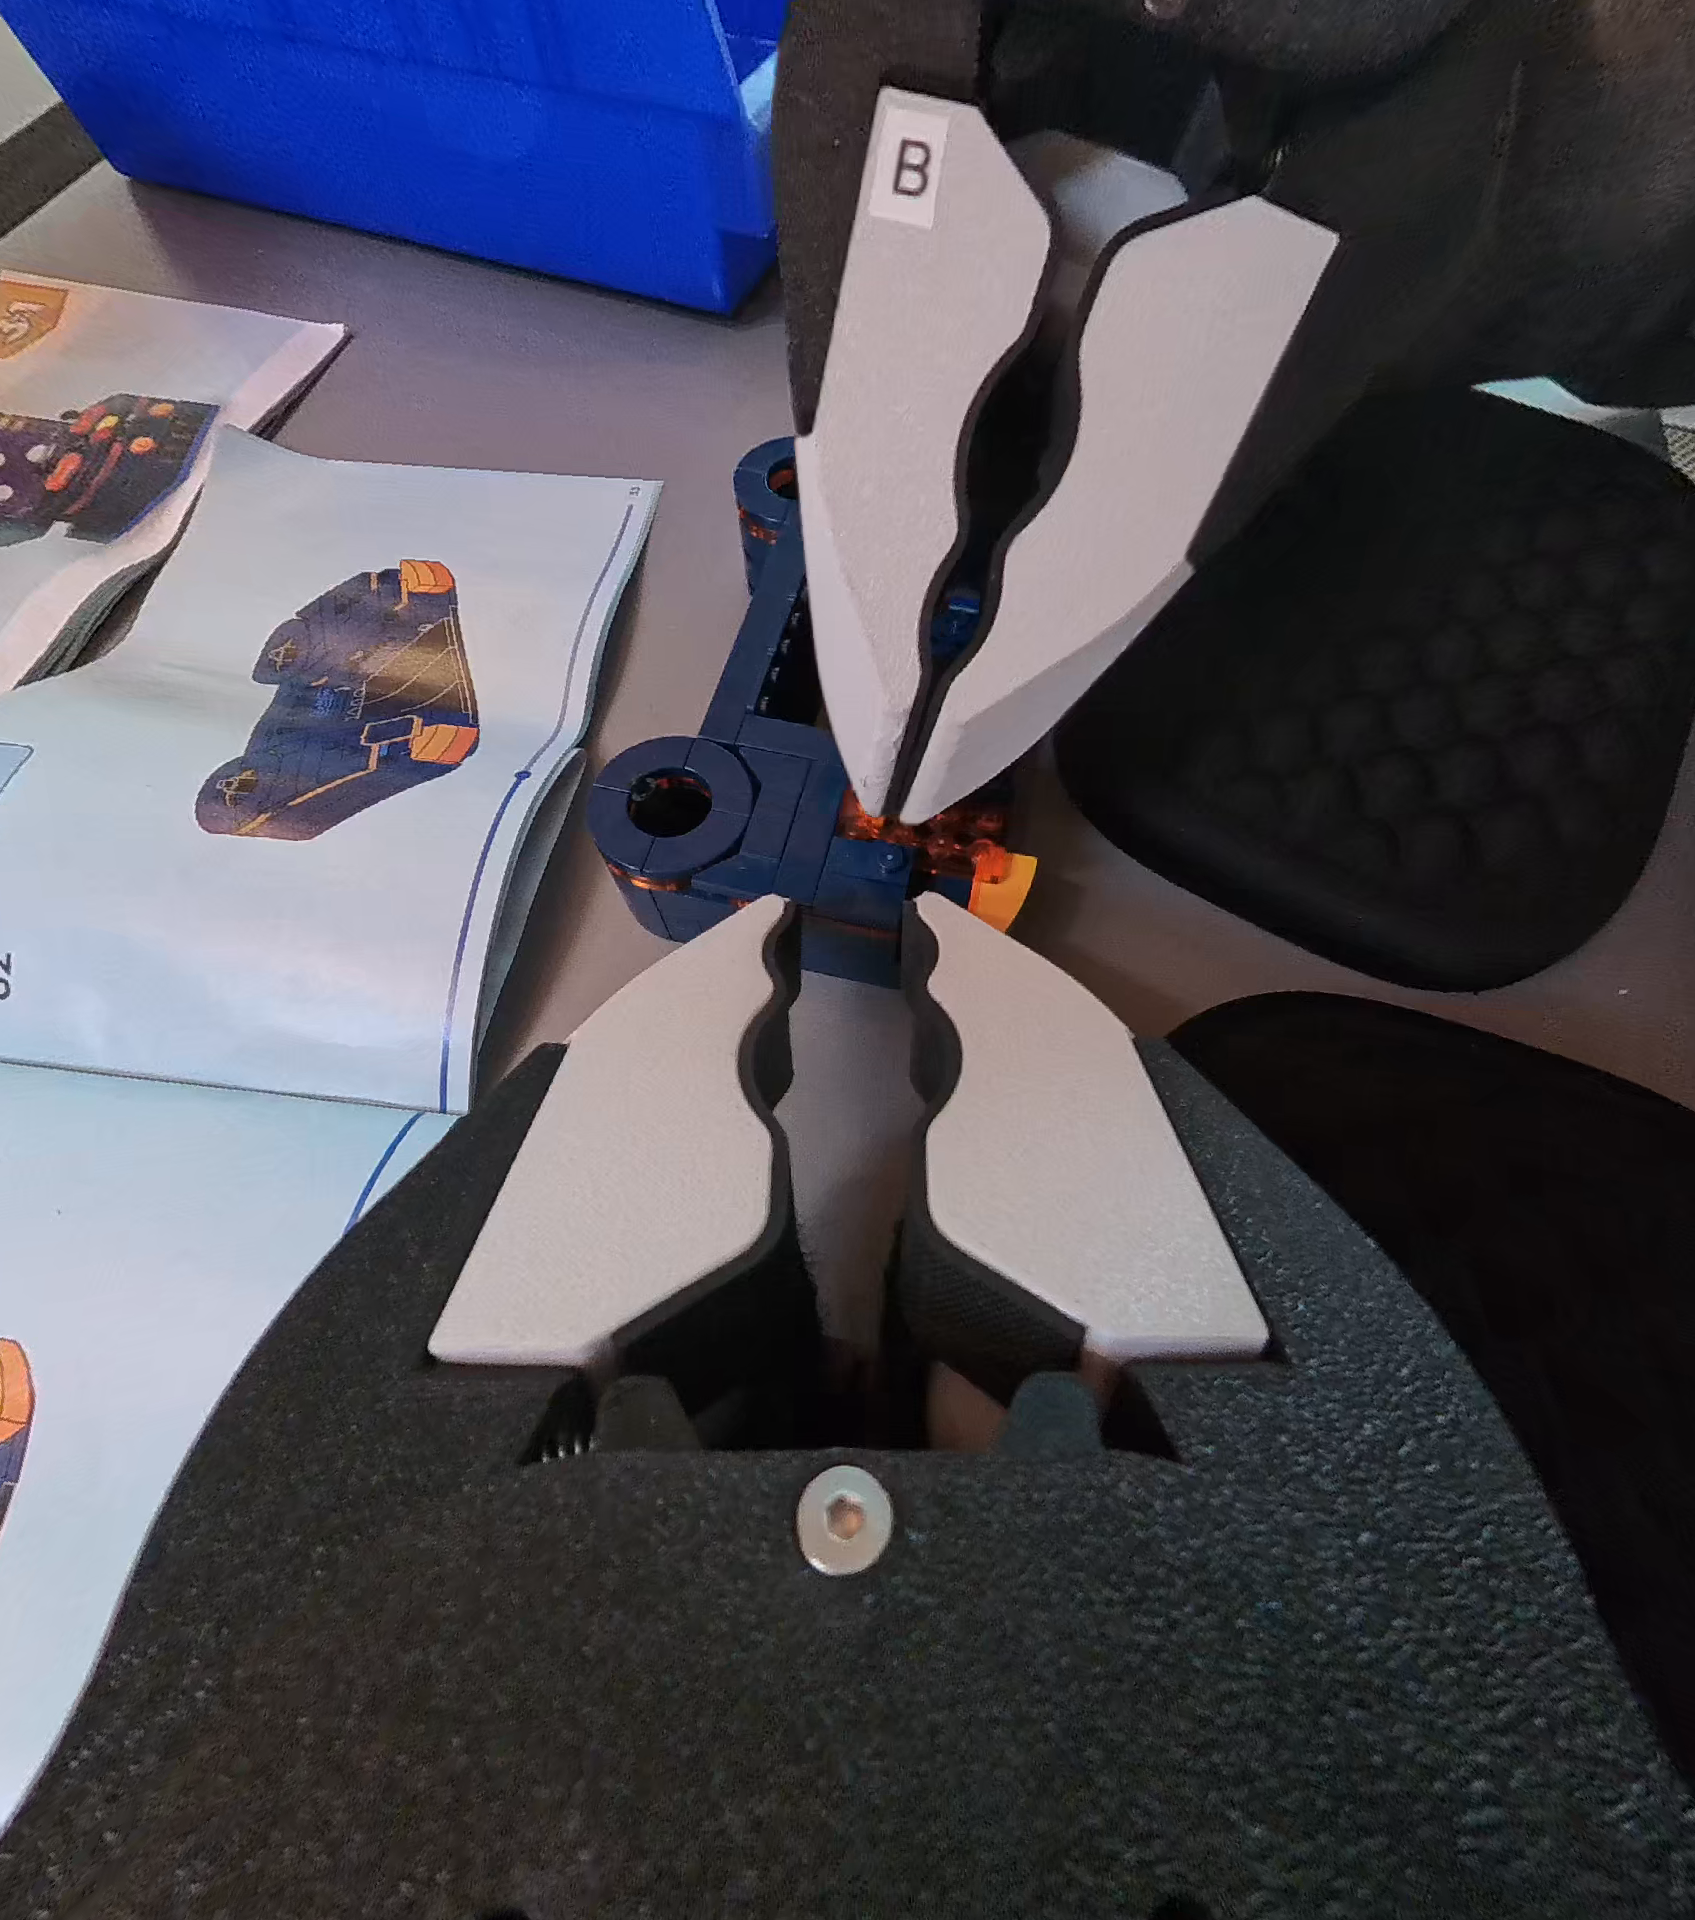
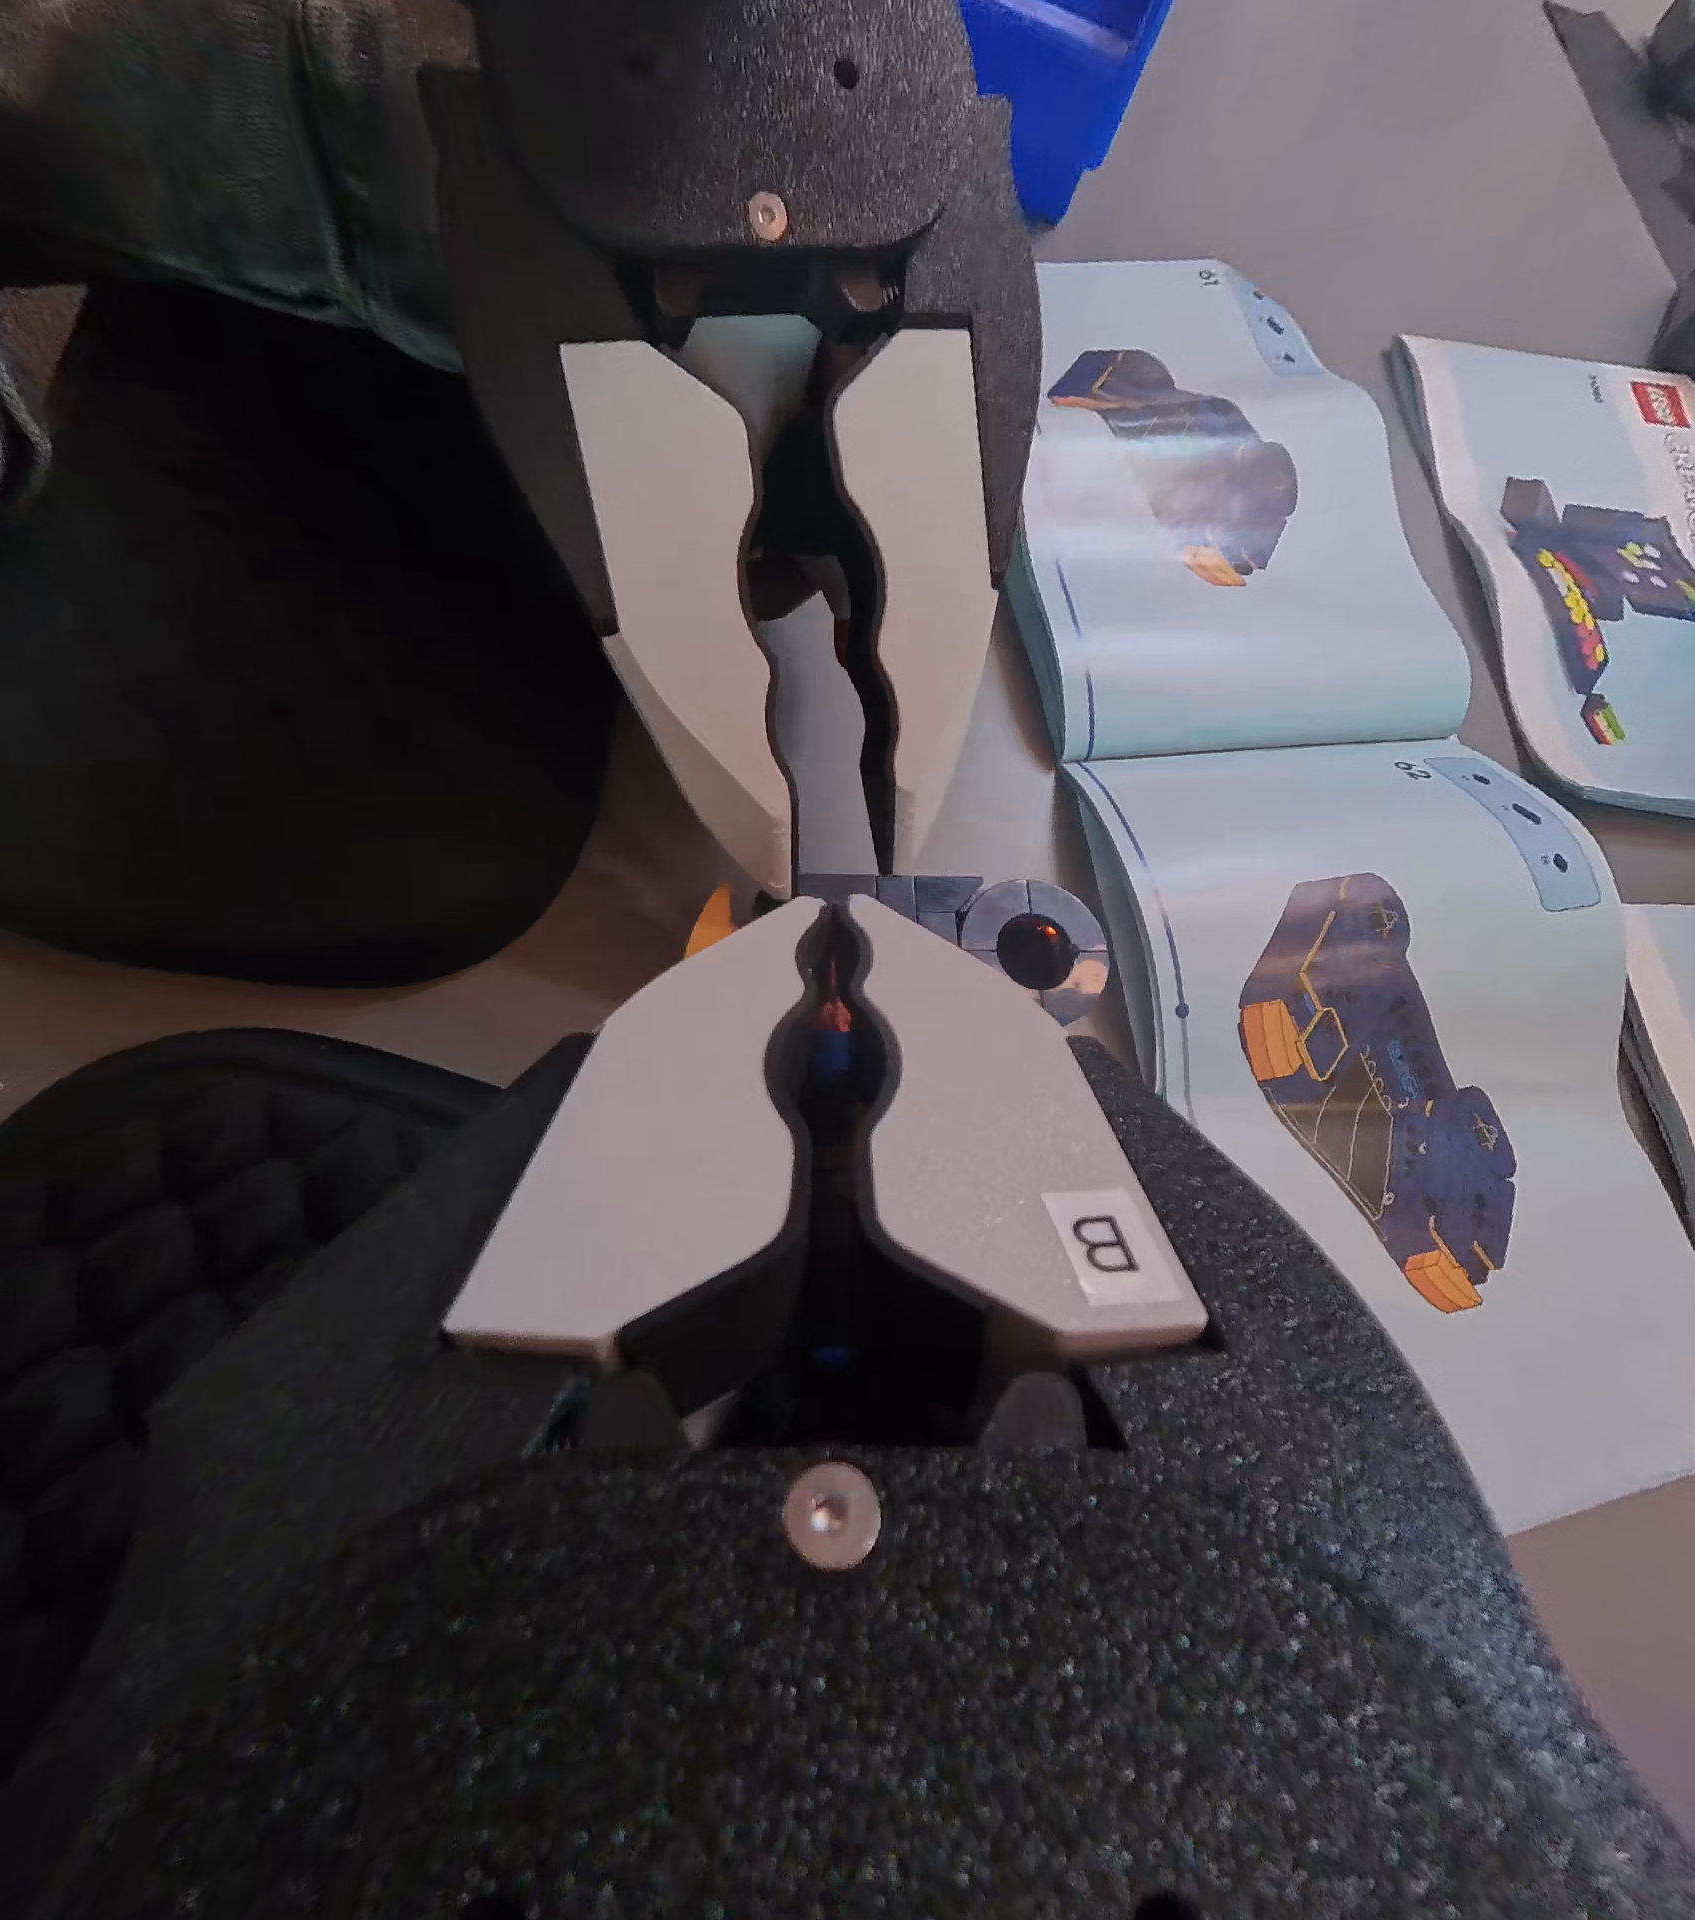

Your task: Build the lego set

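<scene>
Gripped with left gripper [image 1: 848,920], nearest the lens, the near end of the dark blue lego model [image 1: 770,810], grey fingertips [image 1: 760,935] pinched on a dark block between them. Rested flat on the grey table [image 1: 531,374], close beside the open instruction booklet [image 1: 303,727]. Lay with the long axis running away from the left tips and a little leftward, one round ring at the near left corner and another at the far end. Faced the right gripper [image 1: 890,805] from the opposite side, pointed down at the clear orange part [image 1: 884,836] just beyond the left tips. Looked closed tip to tip in both views [image 2: 835,914]; could not tell whether a small brick sat inside. Probably needed next a straight push down from the right, with the left holding the base steady. Risked tilting the model if pushed sideways.
</scene>
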The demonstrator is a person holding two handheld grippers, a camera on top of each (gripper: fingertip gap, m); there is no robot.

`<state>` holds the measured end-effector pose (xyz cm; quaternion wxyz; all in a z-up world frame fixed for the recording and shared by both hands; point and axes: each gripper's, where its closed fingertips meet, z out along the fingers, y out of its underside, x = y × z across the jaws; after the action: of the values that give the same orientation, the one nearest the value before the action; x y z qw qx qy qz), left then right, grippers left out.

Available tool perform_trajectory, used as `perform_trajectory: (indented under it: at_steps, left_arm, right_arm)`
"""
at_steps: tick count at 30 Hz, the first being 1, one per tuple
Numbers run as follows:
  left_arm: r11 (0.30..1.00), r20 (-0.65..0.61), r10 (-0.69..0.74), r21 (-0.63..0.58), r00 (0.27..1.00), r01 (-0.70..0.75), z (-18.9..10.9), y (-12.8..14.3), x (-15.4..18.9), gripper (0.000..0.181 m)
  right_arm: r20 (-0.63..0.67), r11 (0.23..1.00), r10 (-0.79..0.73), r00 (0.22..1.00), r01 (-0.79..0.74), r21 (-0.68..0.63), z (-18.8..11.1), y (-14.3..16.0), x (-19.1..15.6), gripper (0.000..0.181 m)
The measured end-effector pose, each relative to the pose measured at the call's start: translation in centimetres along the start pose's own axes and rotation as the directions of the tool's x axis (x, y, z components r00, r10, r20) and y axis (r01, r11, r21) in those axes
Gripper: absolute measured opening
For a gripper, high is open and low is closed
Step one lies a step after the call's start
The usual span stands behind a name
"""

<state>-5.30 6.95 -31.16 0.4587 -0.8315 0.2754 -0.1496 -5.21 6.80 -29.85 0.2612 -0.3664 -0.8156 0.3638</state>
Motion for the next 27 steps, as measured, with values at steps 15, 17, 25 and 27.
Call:
perform_trajectory:
  at_steps: [15,17,25,27]
  left_arm:
    - [1.000,-0.010,-0.007,0.004,1.000,0.007,0.02,0.03,0.01,0.014]
    - [1.000,-0.010,-0.007,0.004,1.000,0.007,0.03,0.03,0.01,0.014]
    - [1.000,-0.009,-0.007,0.004,1.000,0.007,0.05,0.04,-0.01,0.014]
    - [1.000,-0.009,-0.007,0.005,1.000,0.007,0.05,0.04,-0.01,0.014]
  right_arm:
    - [0.065,0.999,-0.005,0.998,0.008,-0.043,0.70,0.51,-0.29,0.001]
    - [0.056,0.998,-0.008,0.998,0.011,-0.061,0.71,0.60,-0.32,0.001]
    - [0.066,0.990,0.054,0.996,-0.045,-0.135,0.72,0.69,-0.30,0.001]
    - [0.046,0.989,0.021,0.999,-0.014,-0.149,0.73,0.66,-0.30,0.001]
